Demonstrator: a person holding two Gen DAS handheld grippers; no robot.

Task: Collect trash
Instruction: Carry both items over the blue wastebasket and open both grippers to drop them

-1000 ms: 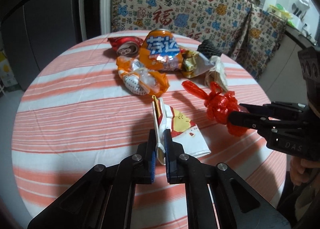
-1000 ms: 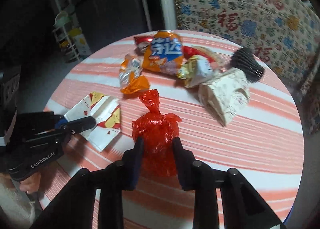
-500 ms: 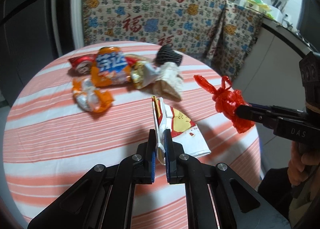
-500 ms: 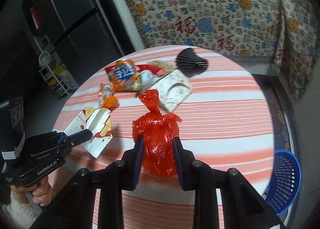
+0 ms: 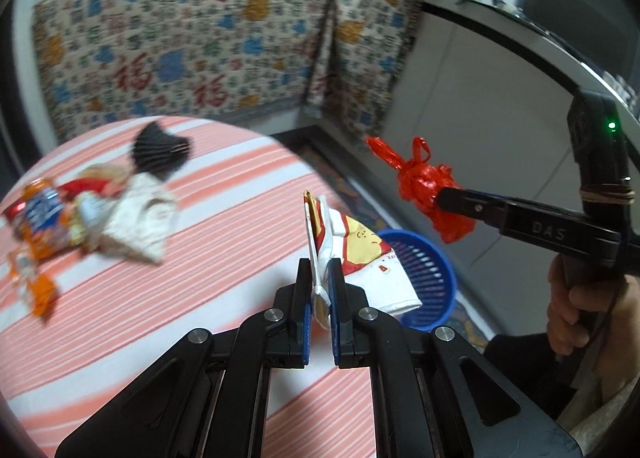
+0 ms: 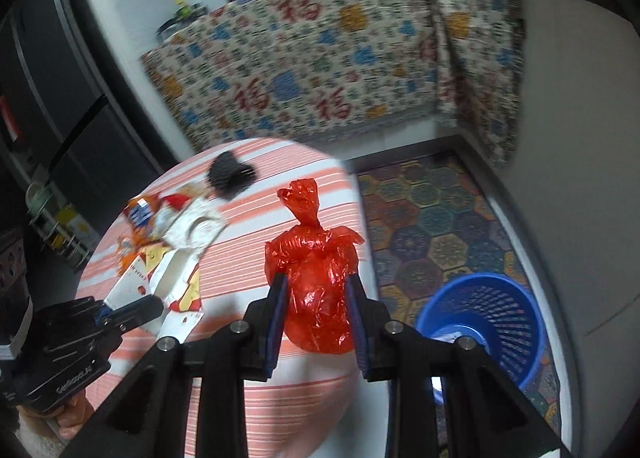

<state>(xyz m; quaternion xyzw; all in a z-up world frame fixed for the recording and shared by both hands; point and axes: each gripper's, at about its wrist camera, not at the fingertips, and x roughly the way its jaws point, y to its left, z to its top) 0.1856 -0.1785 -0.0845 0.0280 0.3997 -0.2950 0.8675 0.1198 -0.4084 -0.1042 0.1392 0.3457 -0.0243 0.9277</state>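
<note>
The left tool (image 5: 320, 290) points forward and downward over the near edge of the round bench (image 5: 160, 318), with its jaws pinched almost completely together on a flattened paper carton (image 5: 360, 254). The carton is white with red and yellow print and a cartoon face, and it stands on edge between the blue pads, clear of the striped cloth and leaning out to the right beyond the bench rim.

The right tool (image 6: 316, 298) also tilts downward, held by a hand (image 5: 576, 298) wrapped around its black handle at the right of the left wrist view. Its jaws stand partly apart, pressed on either side of a red plastic bag (image 6: 316, 282). The bag is crinkled and glossy, knotted at the neck with a twisted tail sticking up above the bulging body. It hangs in the air off the bench edge, over the patterned floor mat (image 6: 432, 225).

A blue basket (image 6: 500, 322) with slotted walls stands on the floor just past the bench, below and to the right of the bag. In the left wrist view the basket sits partly behind the carton.

More trash lies well back on the bench: an orange snack packet (image 5: 40, 217), a crumpled white paper wrapper (image 5: 140, 217) and a black pleated paper cup (image 5: 160, 145), gathered near one another and blurred.
</note>
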